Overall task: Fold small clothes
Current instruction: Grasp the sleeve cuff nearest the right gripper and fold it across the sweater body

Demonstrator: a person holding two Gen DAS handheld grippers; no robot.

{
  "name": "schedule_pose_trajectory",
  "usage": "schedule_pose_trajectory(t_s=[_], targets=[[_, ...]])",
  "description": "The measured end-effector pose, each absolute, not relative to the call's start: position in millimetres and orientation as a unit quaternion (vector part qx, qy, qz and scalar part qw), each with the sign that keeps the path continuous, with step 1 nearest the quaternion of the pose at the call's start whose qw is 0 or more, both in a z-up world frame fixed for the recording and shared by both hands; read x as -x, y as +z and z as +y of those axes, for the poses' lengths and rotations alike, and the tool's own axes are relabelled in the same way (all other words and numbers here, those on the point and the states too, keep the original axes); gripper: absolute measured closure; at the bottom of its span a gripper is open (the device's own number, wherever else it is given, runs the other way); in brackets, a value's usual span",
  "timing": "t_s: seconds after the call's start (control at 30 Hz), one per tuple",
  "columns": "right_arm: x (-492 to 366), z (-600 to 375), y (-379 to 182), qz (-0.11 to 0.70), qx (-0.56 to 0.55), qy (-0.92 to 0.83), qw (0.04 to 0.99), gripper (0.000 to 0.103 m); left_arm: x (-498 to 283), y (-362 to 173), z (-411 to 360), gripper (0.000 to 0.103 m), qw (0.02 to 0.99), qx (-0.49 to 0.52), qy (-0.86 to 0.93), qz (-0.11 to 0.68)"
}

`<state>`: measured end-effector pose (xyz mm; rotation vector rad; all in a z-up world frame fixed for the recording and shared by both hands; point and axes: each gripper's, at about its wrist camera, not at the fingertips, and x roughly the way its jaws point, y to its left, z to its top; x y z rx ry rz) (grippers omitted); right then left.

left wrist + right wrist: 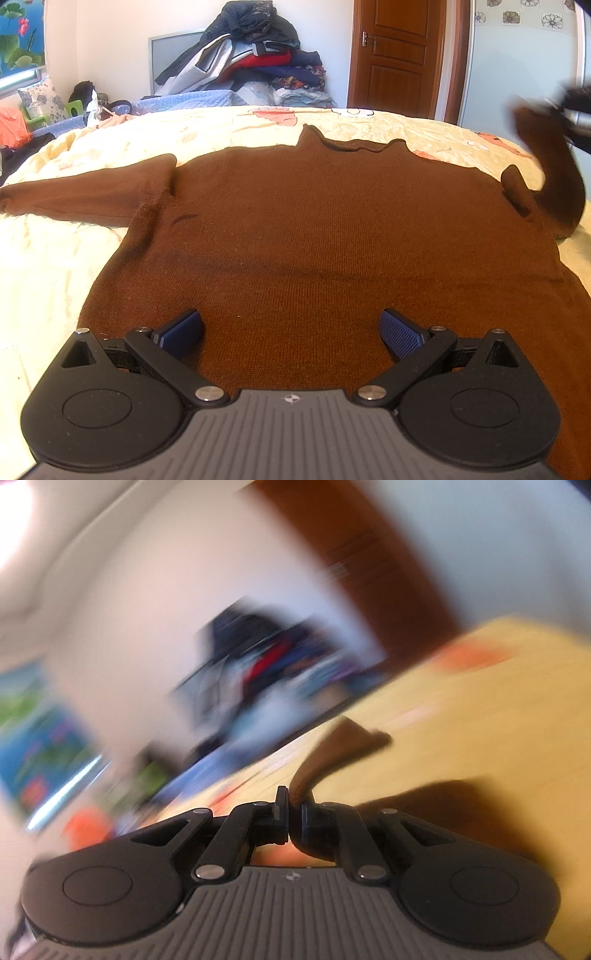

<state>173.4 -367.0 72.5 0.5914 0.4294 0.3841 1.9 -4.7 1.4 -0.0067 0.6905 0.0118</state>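
A brown knit sweater (325, 229) lies flat on the bed, collar at the far side. Its left sleeve (85, 199) stretches out flat to the left. Its right sleeve (554, 173) is lifted off the bed at the right. My left gripper (291, 332) is open and empty, low over the sweater's near hem. My right gripper (293, 805) is shut on the right sleeve (332, 753) near its cuff and holds it in the air; it shows as a dark blur at the right edge of the left wrist view (576, 107). The right wrist view is motion-blurred.
The bed has a cream sheet (55, 258) with pink prints. A heap of clothes (251, 55) is piled behind the bed. A brown door (399, 55) stands at the back right. Cushions and small items (44, 107) lie at the far left.
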Motion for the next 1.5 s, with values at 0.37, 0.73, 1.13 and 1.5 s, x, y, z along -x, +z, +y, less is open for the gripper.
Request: schedule_pose_trajectory(t_s=[0.37, 0.73, 1.13, 1.5], targets=[[-98, -269, 22, 0.256, -0.335, 0.225, 0.878, 0.025, -2, 24, 55, 0.000, 0.918, 0.221, -0.081, 0.319], [-82, -289, -21, 0.258, -0.330, 0.206, 0.884, 0.016, -148, 7, 29, 0.028, 0.840, 0.347, -0.130, 0.397], [-81, -290, -25, 0.248, -0.337, 0.216, 0.882, 0.013, -162, 62, -8, 0.098, 0.949, 0.038, -0.018, 0.313], [-84, -287, -25, 0.250, -0.329, 0.222, 0.883, 0.008, -163, 17, 76, 0.098, 0.928, 0.032, 0.097, 0.357]])
